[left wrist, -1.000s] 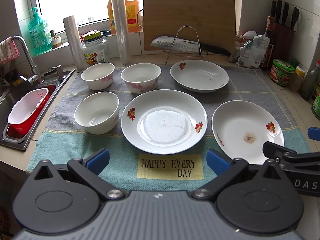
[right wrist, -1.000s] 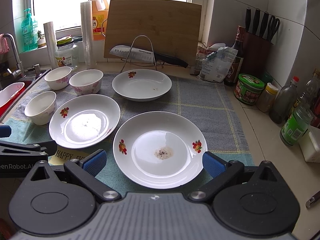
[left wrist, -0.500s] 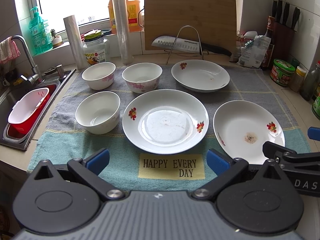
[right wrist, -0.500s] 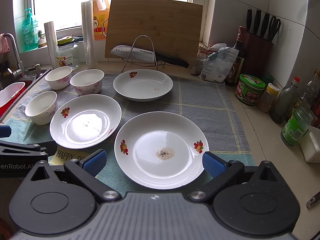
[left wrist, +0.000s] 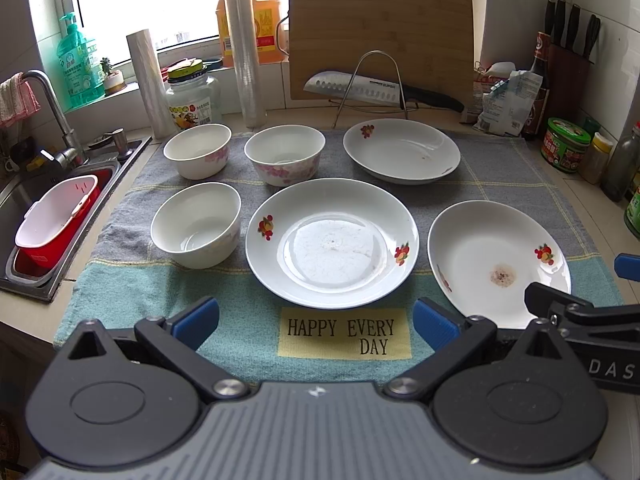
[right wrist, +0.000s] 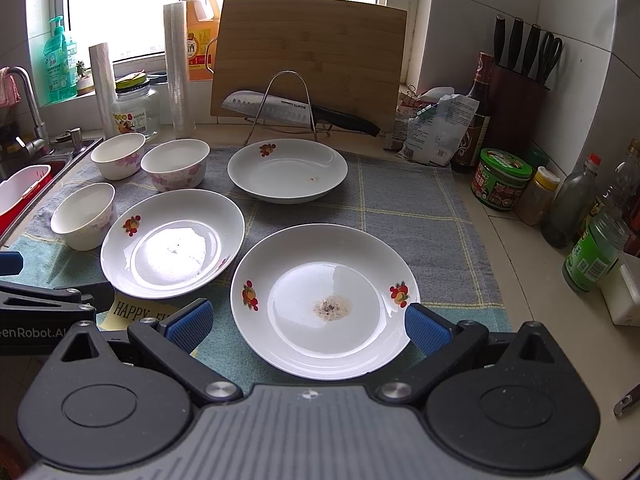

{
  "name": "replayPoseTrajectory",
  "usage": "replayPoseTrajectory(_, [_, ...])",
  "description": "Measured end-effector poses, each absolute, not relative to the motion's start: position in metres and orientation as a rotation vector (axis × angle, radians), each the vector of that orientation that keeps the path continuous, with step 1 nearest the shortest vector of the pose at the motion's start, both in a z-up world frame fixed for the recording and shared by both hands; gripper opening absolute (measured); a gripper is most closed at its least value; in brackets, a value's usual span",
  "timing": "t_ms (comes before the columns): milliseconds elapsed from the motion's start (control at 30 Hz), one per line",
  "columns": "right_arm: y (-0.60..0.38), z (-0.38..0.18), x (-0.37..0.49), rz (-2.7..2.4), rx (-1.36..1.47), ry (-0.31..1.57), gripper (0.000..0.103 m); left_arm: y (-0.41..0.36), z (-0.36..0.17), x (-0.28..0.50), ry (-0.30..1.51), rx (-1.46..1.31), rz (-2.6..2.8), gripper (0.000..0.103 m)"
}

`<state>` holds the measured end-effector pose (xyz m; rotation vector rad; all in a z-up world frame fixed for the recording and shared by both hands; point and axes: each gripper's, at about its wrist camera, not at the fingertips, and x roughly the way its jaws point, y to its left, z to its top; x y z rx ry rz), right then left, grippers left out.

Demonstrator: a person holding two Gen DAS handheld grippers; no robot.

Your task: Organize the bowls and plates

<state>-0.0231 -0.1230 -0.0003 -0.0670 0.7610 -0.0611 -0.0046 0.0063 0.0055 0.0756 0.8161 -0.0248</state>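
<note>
While both grippers hang low over the near edge of the worktop (left wrist: 24, 312), six pieces of white crockery lie spread on a grey and teal towel (left wrist: 500, 168): three bowls and three plates. At the far left a sink (left wrist: 24, 196) holds one red and white basket (left wrist: 56, 220). Next come the bowls, none touching another: a near bowl (left wrist: 197, 225) standing alone in front, a back-left bowl (left wrist: 198, 151) with pink flowers, and a back-right bowl (left wrist: 285, 155) just beside it. To their right the middle plate (left wrist: 332, 242) sits above the towel's yellow label (left wrist: 345, 332), the far plate (left wrist: 402, 150) rests behind it near one knife (left wrist: 380, 90) on a wire stand before one wooden cutting board (left wrist: 380, 36), and the right plate (right wrist: 325, 304), with a brown smear in its well, lies nearest the right edge. All three plates bear small fruit prints. The left gripper (left wrist: 316, 320) has its two blue fingers (left wrist: 196, 318) spread wide with nothing between them, centred on the label below the middle plate. The right gripper (right wrist: 308, 326) is likewise spread wide and empty, its fingers (right wrist: 426, 330) flanking the near rim of the right plate without visibly touching it. Jars and bottles crowd the right wall, under a block with four knife handles (right wrist: 520, 48).
</note>
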Motion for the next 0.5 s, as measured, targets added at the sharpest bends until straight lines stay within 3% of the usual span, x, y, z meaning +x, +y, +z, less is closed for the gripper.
replayPoseTrajectory(500, [-0.128, -0.008, -0.019, -0.040, -0.066, 0.741, 0.103, 0.011, -0.007, 0.008, 0.836, 0.079, -0.067, 0.102])
